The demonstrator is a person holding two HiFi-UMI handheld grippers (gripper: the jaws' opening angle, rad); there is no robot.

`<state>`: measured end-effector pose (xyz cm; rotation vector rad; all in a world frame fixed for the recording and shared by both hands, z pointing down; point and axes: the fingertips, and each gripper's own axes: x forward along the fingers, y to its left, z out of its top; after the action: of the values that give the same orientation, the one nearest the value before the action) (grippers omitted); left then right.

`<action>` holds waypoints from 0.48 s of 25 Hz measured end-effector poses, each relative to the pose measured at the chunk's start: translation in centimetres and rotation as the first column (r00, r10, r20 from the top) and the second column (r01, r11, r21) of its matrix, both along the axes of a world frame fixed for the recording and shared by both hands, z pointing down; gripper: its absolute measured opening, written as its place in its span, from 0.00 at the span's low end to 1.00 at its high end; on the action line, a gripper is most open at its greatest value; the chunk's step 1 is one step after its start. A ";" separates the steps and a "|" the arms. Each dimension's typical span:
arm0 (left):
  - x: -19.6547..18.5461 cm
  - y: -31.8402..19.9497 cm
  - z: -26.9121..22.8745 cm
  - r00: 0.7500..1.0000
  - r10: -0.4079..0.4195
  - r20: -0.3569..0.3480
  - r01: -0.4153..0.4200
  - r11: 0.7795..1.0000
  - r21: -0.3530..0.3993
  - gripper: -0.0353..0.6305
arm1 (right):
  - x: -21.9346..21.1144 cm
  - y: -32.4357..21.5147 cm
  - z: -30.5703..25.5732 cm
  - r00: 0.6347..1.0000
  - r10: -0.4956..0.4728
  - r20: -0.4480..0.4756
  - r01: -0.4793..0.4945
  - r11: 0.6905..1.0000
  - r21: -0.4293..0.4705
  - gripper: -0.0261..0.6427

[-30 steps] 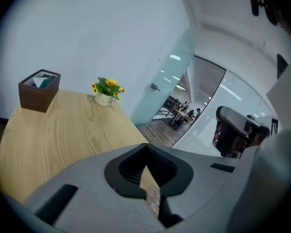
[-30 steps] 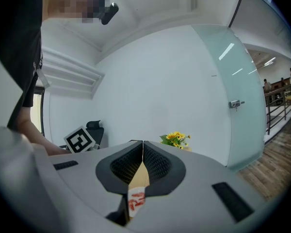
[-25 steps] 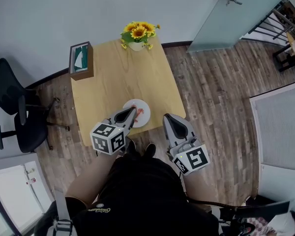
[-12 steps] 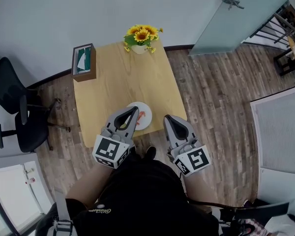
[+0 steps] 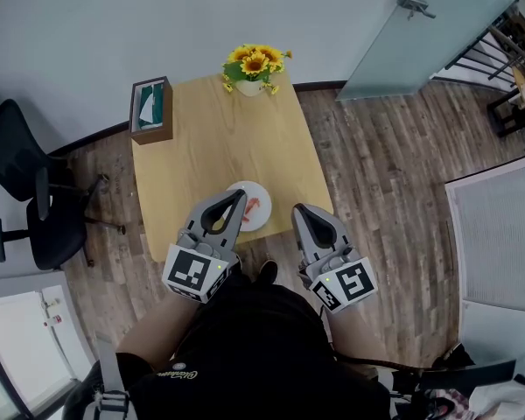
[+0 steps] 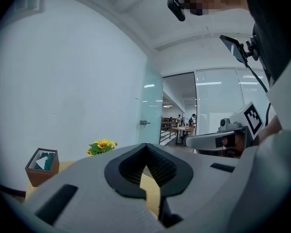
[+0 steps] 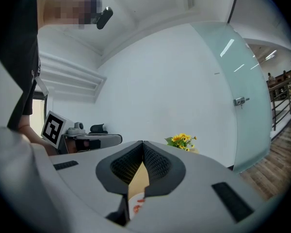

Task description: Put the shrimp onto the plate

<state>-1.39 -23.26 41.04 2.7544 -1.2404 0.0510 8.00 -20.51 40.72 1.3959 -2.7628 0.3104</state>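
Observation:
A white plate (image 5: pixel 237 206) sits near the wooden table's (image 5: pixel 219 143) front edge, and an orange shrimp (image 5: pixel 252 206) lies on it. My left gripper (image 5: pixel 241 193) hovers over the plate's left side with its jaws shut and nothing in them. To the right of the plate, off the table's front corner, my right gripper (image 5: pixel 296 207) is also shut and empty. In the right gripper view the shrimp (image 7: pixel 138 204) shows low in the gap under the closed jaws of that gripper (image 7: pixel 142 143). The left gripper (image 6: pixel 146 145) shows only table between its pads.
A vase of sunflowers (image 5: pixel 254 64) stands at the table's far edge and a wooden tissue box (image 5: pixel 149 108) at its far left corner. A black office chair (image 5: pixel 26 199) is on the left. Wood floor and a glass door (image 5: pixel 437 24) lie to the right.
My left gripper has drawn back a little toward the person, still shut. The right gripper has stayed in place.

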 end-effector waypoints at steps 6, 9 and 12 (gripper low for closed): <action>0.4 0.4 -0.3 1.000 0.017 -0.004 -0.017 1.000 0.001 0.06 | 0.0 -0.2 -0.6 1.000 0.006 0.010 -0.006 1.000 0.012 0.05; 0.4 0.5 -0.4 1.000 0.020 -0.011 -0.020 1.000 0.002 0.06 | 0.2 -0.1 -0.7 1.000 0.014 0.006 -0.014 1.000 0.020 0.05; 0.3 0.6 -0.1 1.000 0.020 -0.016 -0.021 1.000 -0.007 0.06 | 0.2 0.0 -0.9 1.000 0.021 0.003 -0.021 0.999 0.031 0.04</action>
<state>-1.07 -22.67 40.91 2.7564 -1.2060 0.0356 8.25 -20.49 39.84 1.4330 -2.7690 0.2718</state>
